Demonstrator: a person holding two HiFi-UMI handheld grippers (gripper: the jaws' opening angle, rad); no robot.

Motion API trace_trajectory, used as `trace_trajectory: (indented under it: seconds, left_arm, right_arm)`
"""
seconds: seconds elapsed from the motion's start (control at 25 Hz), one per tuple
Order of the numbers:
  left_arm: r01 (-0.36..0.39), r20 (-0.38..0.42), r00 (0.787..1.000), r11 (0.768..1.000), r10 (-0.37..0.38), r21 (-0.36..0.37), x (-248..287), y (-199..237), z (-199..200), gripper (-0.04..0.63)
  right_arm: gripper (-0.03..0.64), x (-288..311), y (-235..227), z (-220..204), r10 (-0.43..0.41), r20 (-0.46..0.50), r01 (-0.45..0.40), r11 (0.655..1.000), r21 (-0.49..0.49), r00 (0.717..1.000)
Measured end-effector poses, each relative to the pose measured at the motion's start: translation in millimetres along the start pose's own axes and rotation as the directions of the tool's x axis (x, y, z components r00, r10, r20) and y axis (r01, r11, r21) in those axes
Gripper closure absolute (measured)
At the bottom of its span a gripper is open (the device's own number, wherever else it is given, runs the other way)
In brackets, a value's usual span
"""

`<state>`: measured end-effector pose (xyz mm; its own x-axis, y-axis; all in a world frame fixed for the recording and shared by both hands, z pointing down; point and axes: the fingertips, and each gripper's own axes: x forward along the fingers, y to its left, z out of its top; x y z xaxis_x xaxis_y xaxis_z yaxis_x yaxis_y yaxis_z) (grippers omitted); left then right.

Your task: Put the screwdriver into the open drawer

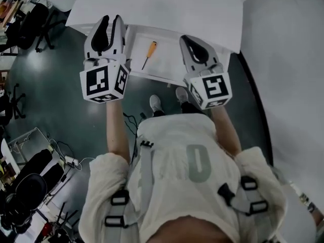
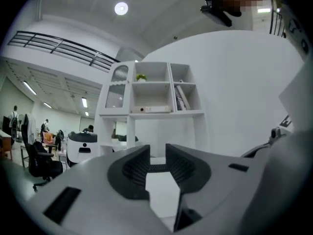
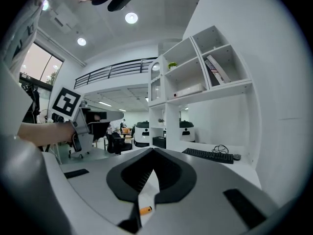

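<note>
The screwdriver (image 1: 149, 54) is lying in the open drawer (image 1: 167, 67), with its orange handle pointing away from the person and its thin tip toward them. The left gripper (image 1: 112, 19) is holding its jaws a little apart, with nothing between them. The right gripper (image 1: 187, 38) is pressing its jaws together on nothing.

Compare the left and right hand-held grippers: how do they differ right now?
The left hand-held gripper has its jaws apart; the right hand-held gripper has them closed tip to tip. The right one's view catches the screwdriver below its jaws; the left one's does not. Both hold nothing.
</note>
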<state>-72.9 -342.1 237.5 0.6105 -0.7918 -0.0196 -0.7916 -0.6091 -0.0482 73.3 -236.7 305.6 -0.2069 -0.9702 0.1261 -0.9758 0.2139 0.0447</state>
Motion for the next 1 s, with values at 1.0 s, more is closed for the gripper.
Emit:
trace_trajectory:
  seconds: [1.0]
  left_arm:
    - [-0.216,0.03,0.976,0.976,0.215,0.042,-63,10,-20,0.589]
  right_arm:
    - [0.612,26,19,-2,0.084,-0.003,-0.084,0.996,0.004,0.997]
